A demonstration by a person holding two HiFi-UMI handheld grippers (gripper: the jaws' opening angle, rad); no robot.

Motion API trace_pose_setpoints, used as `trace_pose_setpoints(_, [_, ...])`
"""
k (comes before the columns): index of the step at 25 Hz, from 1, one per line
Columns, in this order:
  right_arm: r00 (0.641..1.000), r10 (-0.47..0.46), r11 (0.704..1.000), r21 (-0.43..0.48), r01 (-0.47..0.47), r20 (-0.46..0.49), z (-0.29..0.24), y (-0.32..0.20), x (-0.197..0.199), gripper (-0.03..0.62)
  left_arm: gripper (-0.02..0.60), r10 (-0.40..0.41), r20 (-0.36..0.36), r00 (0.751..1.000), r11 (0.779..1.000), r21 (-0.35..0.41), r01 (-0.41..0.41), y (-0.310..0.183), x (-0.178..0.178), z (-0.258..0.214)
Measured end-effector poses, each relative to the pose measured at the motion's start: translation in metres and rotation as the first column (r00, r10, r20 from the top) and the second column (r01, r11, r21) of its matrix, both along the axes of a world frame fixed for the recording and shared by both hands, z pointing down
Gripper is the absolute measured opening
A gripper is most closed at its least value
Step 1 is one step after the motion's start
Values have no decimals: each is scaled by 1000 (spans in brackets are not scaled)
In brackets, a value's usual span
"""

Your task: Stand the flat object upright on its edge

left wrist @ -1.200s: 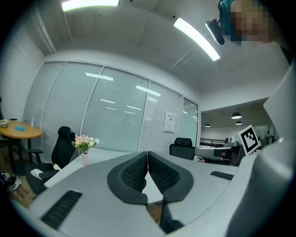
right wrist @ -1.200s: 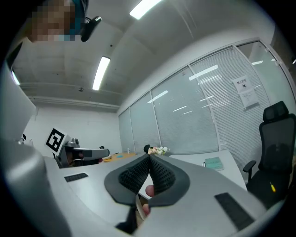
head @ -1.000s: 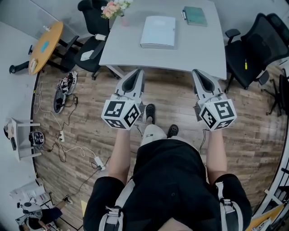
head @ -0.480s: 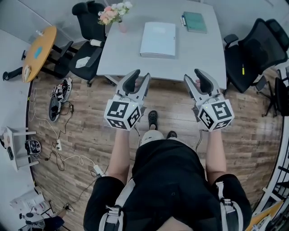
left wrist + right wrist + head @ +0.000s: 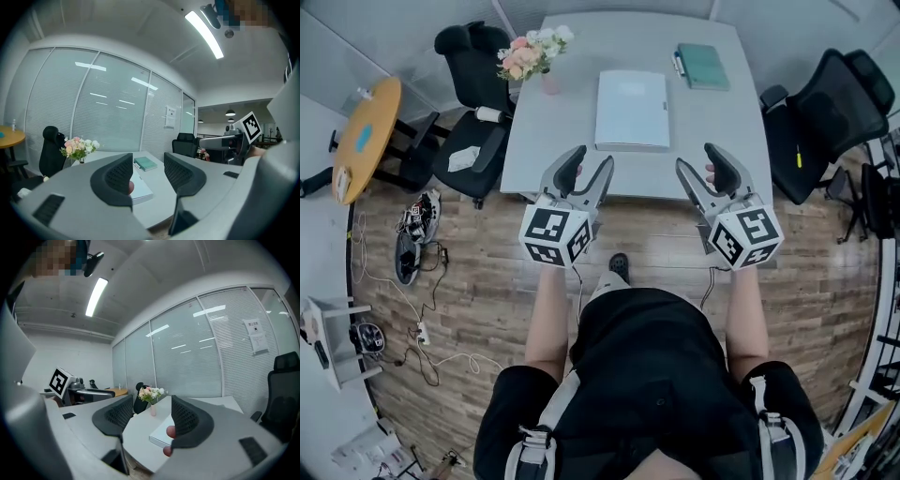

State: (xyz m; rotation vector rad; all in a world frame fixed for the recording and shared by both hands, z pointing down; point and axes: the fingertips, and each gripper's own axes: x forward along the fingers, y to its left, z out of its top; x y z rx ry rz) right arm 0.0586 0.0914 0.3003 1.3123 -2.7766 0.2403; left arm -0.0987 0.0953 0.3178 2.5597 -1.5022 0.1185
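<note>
Approach: your left gripper [image 5: 587, 165] and right gripper [image 5: 701, 165], both opening and empty, hang short of the binder [image 5: 631, 109] lying flat on the surface [image 5: 551, 127]; next, reach its edges.

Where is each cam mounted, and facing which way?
Head view: on the person's head, steeply down at the grey table with the flat white rectangular folder; shows forearms, black-clad torso, left gripper, right gripper.
Left gripper view: on the left gripper, facing across the table toward a glass wall; own jaws opening, empty.
Right gripper view: on the right gripper, likewise across the table; own jaws opening, empty.
Shared: both gripper views catch the folder, the vase of pink-white flowers and the other gripper.
</note>
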Motion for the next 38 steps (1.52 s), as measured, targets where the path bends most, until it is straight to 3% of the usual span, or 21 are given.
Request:
trace_pose_setpoints(3, [1000, 23, 1000, -13, -23, 6, 3, -17, -15, 266, 206, 25, 19, 1000, 1000, -8, -25, -18, -13, 4])
trace_pose_setpoints(10, [997, 73, 996, -57, -72, 2, 23, -45, -42, 264, 206, 60, -15, 998, 997, -47, -61, -55, -43, 21])
trace_pose_setpoints(19, [995, 98, 987, -124, -98, -4, 49, -85, -45, 265, 206, 109, -10, 994, 988, -112, -109, -93, -41, 49])
trace_pose_setpoints(30, [997, 80, 985, -154, -75, 25, 72, -174, -57, 265, 206, 69, -14, 998, 987, -144, -70, -174, -59, 61])
trace_pose_setpoints(38, [996, 92, 982, -169, -87, 18, 76, -262, -31, 265, 206, 61, -7, 998, 983, -171, -62, -255, -45, 56])
